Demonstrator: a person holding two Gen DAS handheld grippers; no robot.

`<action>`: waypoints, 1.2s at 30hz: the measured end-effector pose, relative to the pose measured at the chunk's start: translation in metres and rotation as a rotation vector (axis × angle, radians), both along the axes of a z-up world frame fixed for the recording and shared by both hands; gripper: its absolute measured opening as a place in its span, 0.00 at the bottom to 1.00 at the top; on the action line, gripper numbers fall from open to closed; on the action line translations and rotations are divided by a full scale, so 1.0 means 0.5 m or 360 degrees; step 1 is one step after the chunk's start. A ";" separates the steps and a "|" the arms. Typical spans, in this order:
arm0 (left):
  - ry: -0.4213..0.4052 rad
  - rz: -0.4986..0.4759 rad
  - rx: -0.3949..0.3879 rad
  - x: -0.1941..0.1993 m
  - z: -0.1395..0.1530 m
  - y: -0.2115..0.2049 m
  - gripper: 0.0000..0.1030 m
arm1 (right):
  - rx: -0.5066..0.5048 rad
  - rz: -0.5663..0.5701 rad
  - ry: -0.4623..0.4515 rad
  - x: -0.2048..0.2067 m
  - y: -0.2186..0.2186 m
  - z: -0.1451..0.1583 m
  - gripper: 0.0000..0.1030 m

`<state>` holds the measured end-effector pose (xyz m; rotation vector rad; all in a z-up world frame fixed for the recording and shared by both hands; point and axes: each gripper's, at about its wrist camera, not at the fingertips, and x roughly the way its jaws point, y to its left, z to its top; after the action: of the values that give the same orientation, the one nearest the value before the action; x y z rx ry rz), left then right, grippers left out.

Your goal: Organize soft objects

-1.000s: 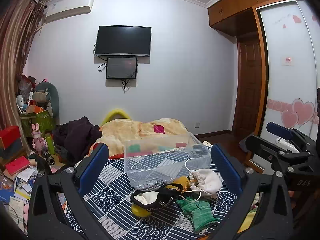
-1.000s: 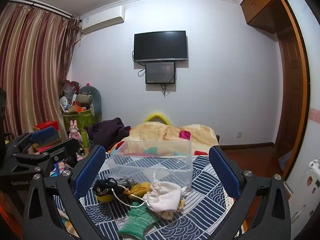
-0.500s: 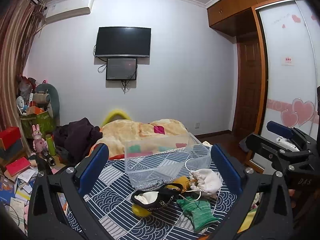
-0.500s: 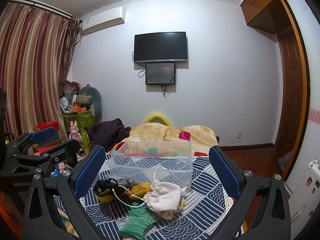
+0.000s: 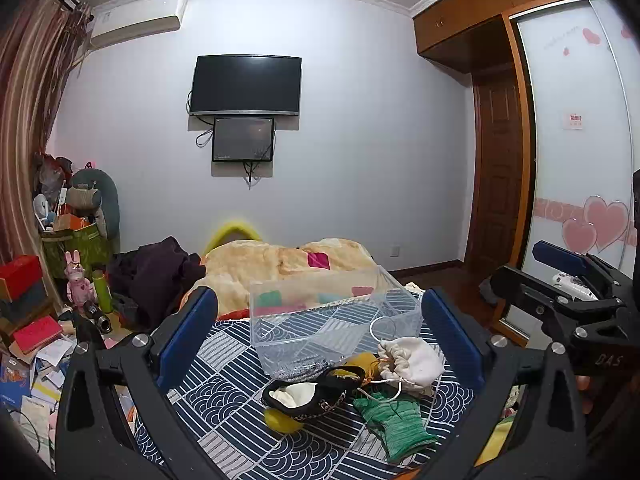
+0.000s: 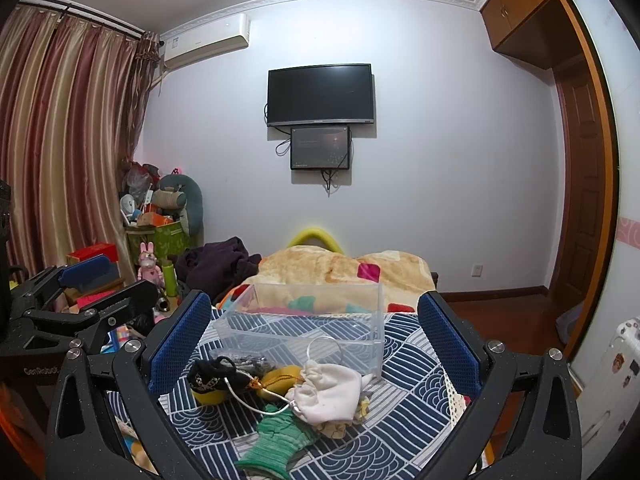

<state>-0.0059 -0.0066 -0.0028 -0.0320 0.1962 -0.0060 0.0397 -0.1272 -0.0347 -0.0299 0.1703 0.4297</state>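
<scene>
Bedroom's a mess, but on the navy wave-patterned bedspread [image 5: 224,412] my left gripper [image 5: 320,344] and right gripper [image 6: 312,344] both hover wide and empty, since the white drawstring pouch [image 5: 412,364], green knitted glove [image 5: 396,420] and black-and-yellow slipper [image 5: 308,400] sit bunched just before the clear plastic bin [image 5: 332,312].

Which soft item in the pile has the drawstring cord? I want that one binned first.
The white pouch, cinched at its mouth with a looping cord; the green knit piece and black pouch have none.
</scene>
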 end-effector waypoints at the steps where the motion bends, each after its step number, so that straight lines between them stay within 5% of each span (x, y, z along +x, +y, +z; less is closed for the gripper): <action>1: -0.0002 0.0001 0.0000 0.000 0.000 0.000 1.00 | 0.0000 -0.0001 0.0001 0.000 0.000 0.000 1.00; 36: -0.0011 0.0005 0.0012 -0.006 0.005 -0.004 1.00 | 0.0000 -0.0003 0.0001 -0.007 -0.006 0.005 1.00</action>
<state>-0.0087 -0.0085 -0.0002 -0.0249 0.1894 -0.0025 0.0360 -0.1301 -0.0321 -0.0296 0.1709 0.4277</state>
